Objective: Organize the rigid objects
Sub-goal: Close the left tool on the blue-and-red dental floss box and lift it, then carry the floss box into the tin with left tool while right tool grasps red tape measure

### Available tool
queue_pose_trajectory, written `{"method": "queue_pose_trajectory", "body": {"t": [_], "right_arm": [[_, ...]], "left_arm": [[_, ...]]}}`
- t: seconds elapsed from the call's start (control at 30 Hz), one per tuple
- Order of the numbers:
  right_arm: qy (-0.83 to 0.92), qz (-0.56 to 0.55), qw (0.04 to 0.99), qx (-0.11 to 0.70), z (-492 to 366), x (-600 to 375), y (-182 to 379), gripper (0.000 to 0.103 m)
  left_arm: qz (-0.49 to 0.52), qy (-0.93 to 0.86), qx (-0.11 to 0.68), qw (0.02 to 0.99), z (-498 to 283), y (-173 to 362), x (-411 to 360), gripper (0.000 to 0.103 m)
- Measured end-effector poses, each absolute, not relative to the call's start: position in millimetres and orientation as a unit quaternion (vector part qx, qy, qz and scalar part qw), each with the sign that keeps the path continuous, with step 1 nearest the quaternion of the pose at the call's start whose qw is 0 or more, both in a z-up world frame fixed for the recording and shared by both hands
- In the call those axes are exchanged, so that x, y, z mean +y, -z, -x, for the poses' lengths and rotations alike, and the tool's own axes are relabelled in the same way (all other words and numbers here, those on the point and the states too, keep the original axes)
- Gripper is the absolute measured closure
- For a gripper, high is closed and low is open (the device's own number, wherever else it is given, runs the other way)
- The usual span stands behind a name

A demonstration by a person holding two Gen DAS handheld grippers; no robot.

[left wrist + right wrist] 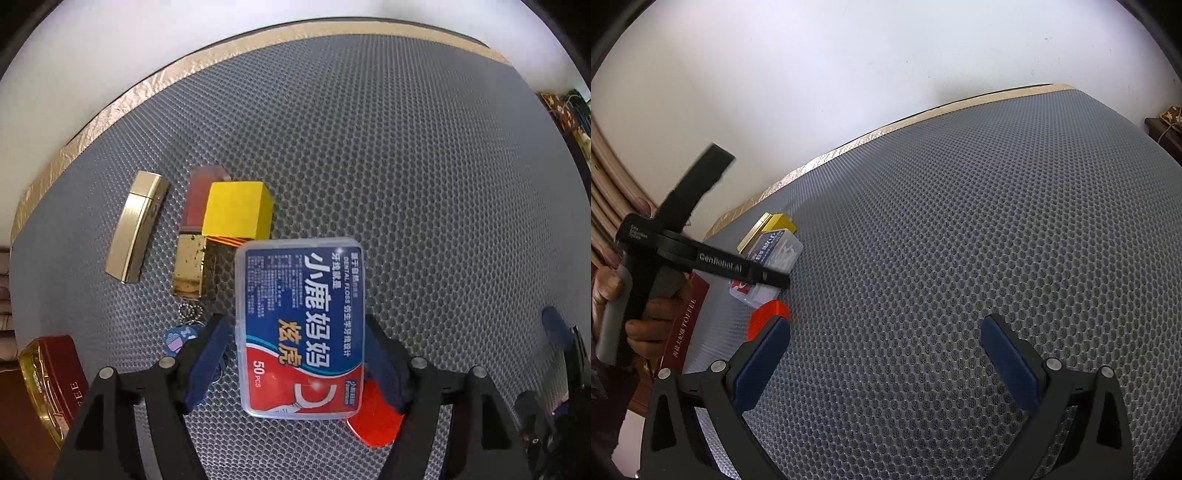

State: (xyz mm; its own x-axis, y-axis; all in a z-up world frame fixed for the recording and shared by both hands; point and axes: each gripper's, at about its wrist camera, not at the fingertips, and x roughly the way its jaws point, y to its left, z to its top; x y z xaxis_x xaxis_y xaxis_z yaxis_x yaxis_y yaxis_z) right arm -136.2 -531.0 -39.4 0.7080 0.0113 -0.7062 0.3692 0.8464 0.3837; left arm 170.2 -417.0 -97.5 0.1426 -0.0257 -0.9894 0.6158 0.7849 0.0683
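The left gripper (300, 363) points down with its blue pads spread either side of the dental floss box (301, 326), clear of its walls, so nothing is gripped. The box lies flat on the grey mesh mat (406, 184), its near right corner apparently over a red plastic piece (376, 417), though the overlap is hard to read. Just beyond sit a yellow block (236, 210), a gold-capped case (192, 258) and a gold lighter (136, 229). The right gripper (884, 356) hovers open and empty over bare mat. If the box rests on the red piece, it could rock or slide off when the left pads lift.
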Motion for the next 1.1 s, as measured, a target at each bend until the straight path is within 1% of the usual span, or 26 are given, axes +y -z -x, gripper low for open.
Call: {"method": "queue_pose_trajectory", "body": {"t": [0.03, 0.2, 0.43, 0.53, 0.63, 0.73, 0.9, 0.97, 1.03, 1.1], "right_arm": [[0.101, -0.258, 0.887, 0.369, 136.4, -531.4, 39.0, 0.0], [0.102, -0.255, 0.887, 0.37, 134.1, -530.3, 39.0, 0.0], [0.107, -0.242, 0.887, 0.377, 128.2, -526.2, 39.5, 0.0], [0.082, -0.221, 0.892, 0.385, 122.2, -515.1, 37.3, 0.0], [0.05, -0.152, 0.909, 0.386, 115.3, -484.7, 28.1, 0.0], [-0.007, -0.09, 0.918, 0.385, 102.6, -445.5, 17.8, 0.0], [-0.025, -0.037, 0.91, 0.413, 63.4, -412.7, 25.9, 0.003], [-0.024, -0.05, 0.901, 0.43, 46.7, -413.9, 33.3, 0.013], [-0.018, -0.058, 0.894, 0.443, 32.6, -417.8, 40.6, 0.017], [-0.017, -0.053, 0.889, 0.455, 23.7, -417.7, 47.8, 0.025]], "left_arm": [[-0.23, 0.226, 0.616, 0.718, -170.8, 97.5, -416.5, 0.04], [-0.189, 0.212, 0.626, 0.726, -170.0, 91.7, -403.2, 0.04], [-0.111, 0.238, 0.572, 0.777, -141.8, 24.5, -349.5, 0.04], [-0.093, 0.236, 0.562, 0.787, -127.1, 8.1, -327.8, 0.04], [-0.08, 0.232, 0.569, 0.785, -114.6, 5.5, -307.2, 0.04], [-0.078, 0.222, 0.58, 0.78, -98.1, 14.1, -280.2, 0.04], [-0.054, 0.208, 0.599, 0.771, -66.8, 30.1, -238.3, 0.04], [-0.042, 0.205, 0.604, 0.769, -59.1, 28.5, -223.0, 0.04], [-0.038, 0.2, 0.604, 0.77, -55.6, 25.3, -211.0, 0.04], [-0.031, 0.194, 0.602, 0.774, -54.4, 21.5, -198.7, 0.04]]}}
